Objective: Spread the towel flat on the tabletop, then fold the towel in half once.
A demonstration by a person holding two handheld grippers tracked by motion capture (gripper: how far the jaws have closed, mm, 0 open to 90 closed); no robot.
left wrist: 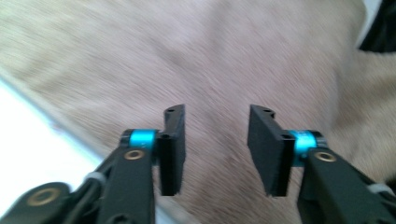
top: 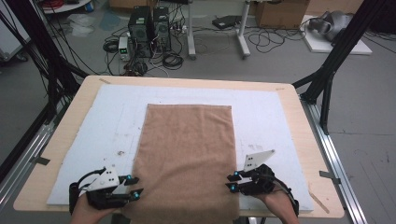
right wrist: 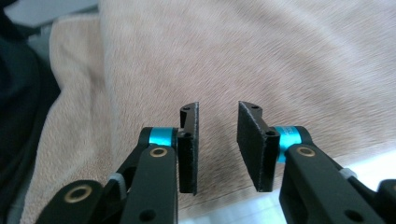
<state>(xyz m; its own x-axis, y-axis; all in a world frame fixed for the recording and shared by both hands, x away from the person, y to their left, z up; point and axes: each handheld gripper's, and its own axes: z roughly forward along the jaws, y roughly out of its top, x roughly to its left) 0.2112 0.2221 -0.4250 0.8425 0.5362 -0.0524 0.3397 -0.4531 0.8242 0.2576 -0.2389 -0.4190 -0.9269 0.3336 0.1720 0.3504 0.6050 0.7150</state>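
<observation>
Your towel (top: 187, 158) lies flat down the middle of the white mat (top: 84, 140), its near end hanging off the front edge. Both claws — left (top: 133, 186) and right (top: 232, 182) — stand spread at its near corners, pinching nothing — any next fold looks yet to begin.

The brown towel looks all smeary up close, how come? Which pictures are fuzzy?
In the left gripper view the towel is streaked with blur while the left claw stays sharp. The right gripper view has the same smear, plus bright glare on the white mat. The high view is evenly lit and steady, just a little soft.
</observation>
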